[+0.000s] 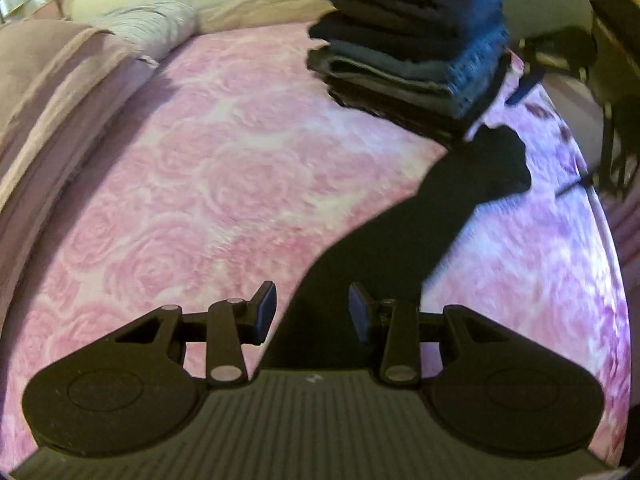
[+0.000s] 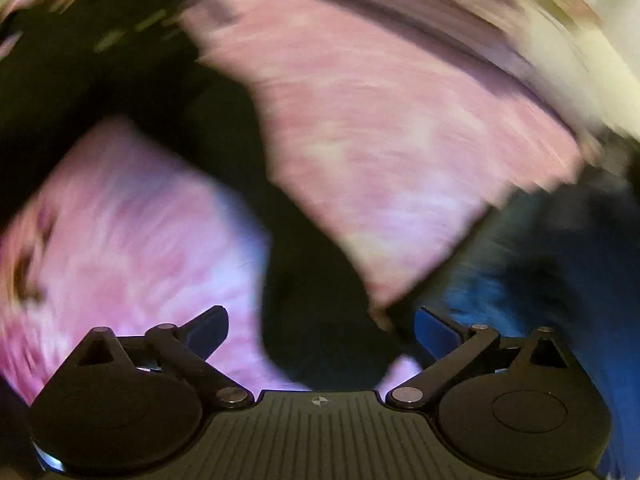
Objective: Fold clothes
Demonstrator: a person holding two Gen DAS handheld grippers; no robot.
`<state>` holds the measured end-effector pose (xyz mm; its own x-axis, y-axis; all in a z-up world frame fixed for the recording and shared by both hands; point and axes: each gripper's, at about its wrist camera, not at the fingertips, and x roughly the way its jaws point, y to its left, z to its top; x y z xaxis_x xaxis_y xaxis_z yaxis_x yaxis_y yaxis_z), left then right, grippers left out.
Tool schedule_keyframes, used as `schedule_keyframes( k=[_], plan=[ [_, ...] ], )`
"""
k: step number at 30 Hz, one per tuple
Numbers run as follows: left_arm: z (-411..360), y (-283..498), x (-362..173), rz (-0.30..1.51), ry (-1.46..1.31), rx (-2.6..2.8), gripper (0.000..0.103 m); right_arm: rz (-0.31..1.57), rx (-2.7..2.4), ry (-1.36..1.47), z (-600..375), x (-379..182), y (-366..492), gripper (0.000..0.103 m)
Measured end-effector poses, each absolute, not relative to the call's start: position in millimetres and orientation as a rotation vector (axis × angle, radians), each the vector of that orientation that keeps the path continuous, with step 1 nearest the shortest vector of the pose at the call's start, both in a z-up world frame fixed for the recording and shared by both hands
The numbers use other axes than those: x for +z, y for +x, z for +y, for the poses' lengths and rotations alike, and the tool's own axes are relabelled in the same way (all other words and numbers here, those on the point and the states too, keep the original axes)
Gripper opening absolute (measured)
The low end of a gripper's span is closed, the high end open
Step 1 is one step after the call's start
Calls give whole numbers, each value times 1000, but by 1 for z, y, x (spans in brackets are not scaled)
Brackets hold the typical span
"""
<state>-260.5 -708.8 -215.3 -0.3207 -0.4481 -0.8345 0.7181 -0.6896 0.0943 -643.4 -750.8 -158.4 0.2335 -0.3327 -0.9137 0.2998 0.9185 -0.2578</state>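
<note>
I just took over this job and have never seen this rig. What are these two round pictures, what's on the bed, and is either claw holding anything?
There is no robot arm: a person carries a two-finger gripper in each hand, and each gripper has a wide-angle camera looking along its fingers. The black parts at the bottom of each picture are the gripper itself.

The left view is sharper. Its left gripper hangs over a pink rose-patterned bedspread, jaws partly apart above a black garment that trails toward a stack of folded dark clothes. Whether the fingers touch the garment is unclear. Pillows lie at the far side.

The right view is badly blurred. Its right gripper stands wide open, with the black garment under it, not gripped.
</note>
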Motion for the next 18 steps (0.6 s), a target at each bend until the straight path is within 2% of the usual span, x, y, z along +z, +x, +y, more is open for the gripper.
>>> schedule_keyframes(
  k=[3, 4, 5, 6, 8, 11, 15, 18],
  plan=[
    [-705, -257, -220, 392, 1181, -2036, 34, 1291, -418, -207, -732, -202, -638, 101],
    [-704, -255, -222, 396, 1185, -2029, 35, 1303, -426, -257, -731, -214, -638, 97],
    [-703, -254, -223, 399, 1189, -2023, 35, 1314, -436, -307, -730, -225, -638, 80],
    [-702, -252, -224, 404, 1191, -2016, 35, 1325, -447, -322, -734, -233, -641, 70],
    [-700, -247, -220, 410, 1184, -2003, 35, 1348, -457, -236, -749, -233, -649, 13],
    [-700, -243, -205, 411, 1157, -1994, 35, 1323, -466, 85, -775, -185, -667, 10],
    [-708, -244, -191, 414, 1112, -1987, 35, 1198, -410, 626, -825, -97, -699, 8],
    [-724, -249, -198, 449, 1081, -1961, 35, 1135, -510, 648, -853, -79, -703, 9]
  ],
)
